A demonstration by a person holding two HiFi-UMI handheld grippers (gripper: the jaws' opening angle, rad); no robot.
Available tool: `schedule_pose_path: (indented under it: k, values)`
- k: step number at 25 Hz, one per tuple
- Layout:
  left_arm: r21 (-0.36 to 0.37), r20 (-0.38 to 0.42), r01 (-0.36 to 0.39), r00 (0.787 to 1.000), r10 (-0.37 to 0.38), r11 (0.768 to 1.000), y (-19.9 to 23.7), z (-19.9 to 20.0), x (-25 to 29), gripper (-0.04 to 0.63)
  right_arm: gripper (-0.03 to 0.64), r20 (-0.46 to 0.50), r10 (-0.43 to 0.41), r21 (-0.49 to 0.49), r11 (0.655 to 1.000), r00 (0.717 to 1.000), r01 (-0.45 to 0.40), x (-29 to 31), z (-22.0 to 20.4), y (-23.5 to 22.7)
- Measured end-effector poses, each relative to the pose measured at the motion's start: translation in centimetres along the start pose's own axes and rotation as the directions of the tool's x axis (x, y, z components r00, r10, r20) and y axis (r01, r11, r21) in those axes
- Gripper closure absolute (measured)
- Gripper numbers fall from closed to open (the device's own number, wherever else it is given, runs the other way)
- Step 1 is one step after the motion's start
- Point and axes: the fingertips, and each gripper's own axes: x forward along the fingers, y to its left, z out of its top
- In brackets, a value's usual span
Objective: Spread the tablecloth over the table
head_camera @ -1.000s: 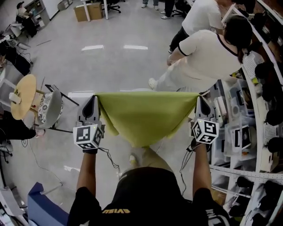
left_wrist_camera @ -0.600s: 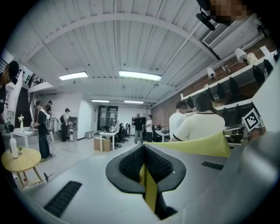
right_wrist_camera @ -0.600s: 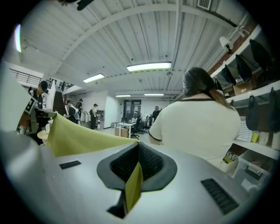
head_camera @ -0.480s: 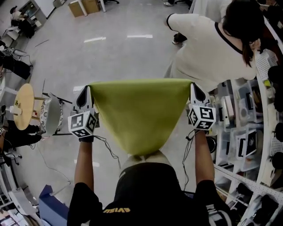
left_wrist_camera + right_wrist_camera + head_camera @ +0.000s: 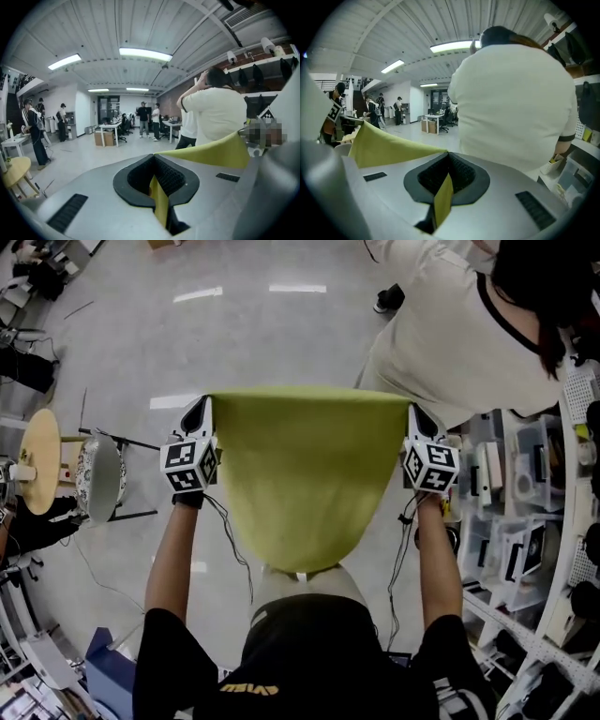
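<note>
The left tool (image 5: 199, 409) is clenched on one upper corner of the yellow-green tablecloth (image 5: 305, 470). In the left gripper view its dark ribbed pads are pressed together with a strip of cloth pinched between them, and the hem runs off to that tool's right. The right tool (image 5: 413, 412) is clamped the same way on the other upper corner, with a fold of cloth caught between its closed pads and the hem leading away to its left. Between the two tools the top edge is pulled taut and nearly level. The rest of the cloth hangs free below that edge, narrowing to a rounded bottom in front of the wearer's body, above the grey floor (image 5: 234, 343). Both tools are held out at arm's length, well apart, each with its marker cube just behind the jaws. Just beyond the right tool stands a person in a cream top (image 5: 469, 334), back turned to it and filling most of the right gripper view. To the right of the right tool is shelving (image 5: 525, 521) with clear bins. Out to the left of the left tool stands a chair (image 5: 98, 479) with a patterned seat and, farther left, a small round wooden tabletop (image 5: 39, 460).
</note>
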Motion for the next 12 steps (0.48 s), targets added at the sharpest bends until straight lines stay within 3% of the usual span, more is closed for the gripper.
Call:
schedule_pose_path:
  k: [6,12]
  values:
    - [-0.005,-0.121,-0.002,0.993,0.002,1.000,2.5,-5.7,5.5,0.578,0.614,-0.100,0.009,-0.021,1.000,0.995,-0.011,6.1,-4.0,1.8]
    - [-0.005,-0.199,0.029,0.979,-0.030,1.000,1.8,-10.1,8.6,0.577,0.614,-0.210,0.025,-0.022,0.999,0.977,-0.030,10.0,-8.6,3.4]
